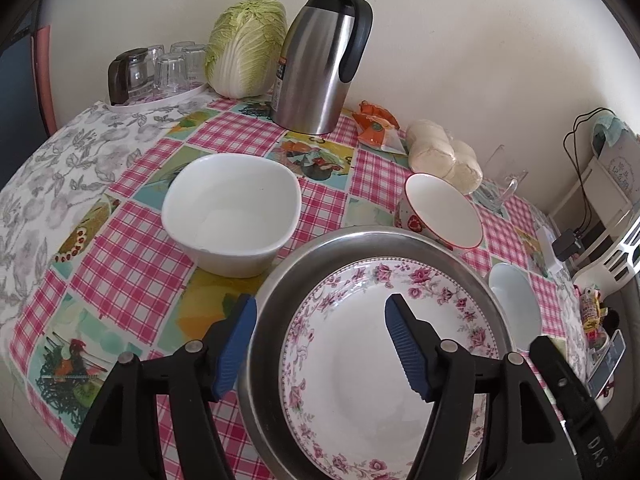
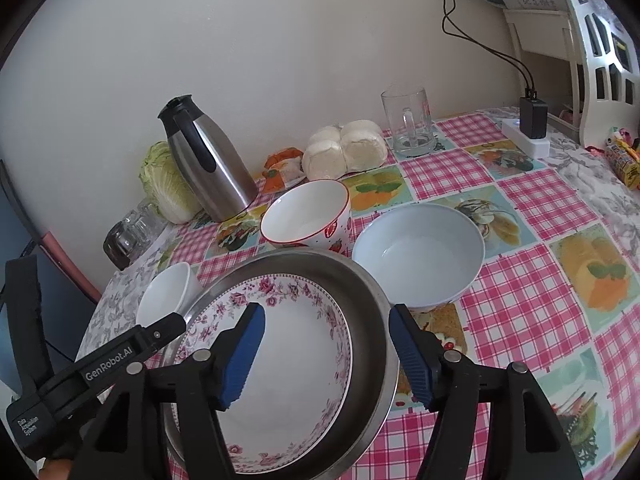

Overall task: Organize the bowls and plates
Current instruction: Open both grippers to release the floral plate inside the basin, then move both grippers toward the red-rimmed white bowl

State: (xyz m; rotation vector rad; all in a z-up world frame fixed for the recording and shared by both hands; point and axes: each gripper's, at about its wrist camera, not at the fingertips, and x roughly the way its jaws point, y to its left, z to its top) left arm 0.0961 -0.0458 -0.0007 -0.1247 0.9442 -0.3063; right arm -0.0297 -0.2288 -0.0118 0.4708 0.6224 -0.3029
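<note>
So the floral plate [image 1: 360, 360] is sitting inside the metal pan [image 1: 264, 300], right at the near edge of the desk [image 1: 132, 240] with its pink checked cloth. Both tongs are spread open with nothing clamped. The left tongs [image 1: 320, 320] straddle the pan's left rim — one blue pad outside the pan over the cloth, the other over the plate's white middle, neither pressing on anything as far as I can see. The right tongs [image 2: 326, 328] do the same on the pan's right rim: one pad over the plate, one outside over the cloth. Around the pan sit three bowls. The square white bowl [image 1: 232, 216] is to its far left, just beside the rim. The strawberry bowl [image 2: 308, 216] with the red rim is behind the pan, close enough that I can't tell if they touch. The pale blue bowl [image 2: 418, 252] is to the right of the pan, just beside it. Further back along the wall — a steel thermos jug [image 1: 320, 60], a napa cabbage [image 1: 248, 48], a tray of upturned glasses [image 1: 160, 76], a bag of steamed buns [image 2: 344, 150] and a glass mug [image 2: 408, 124]. Far right there's a charger on a power strip [image 2: 530, 128].
</note>
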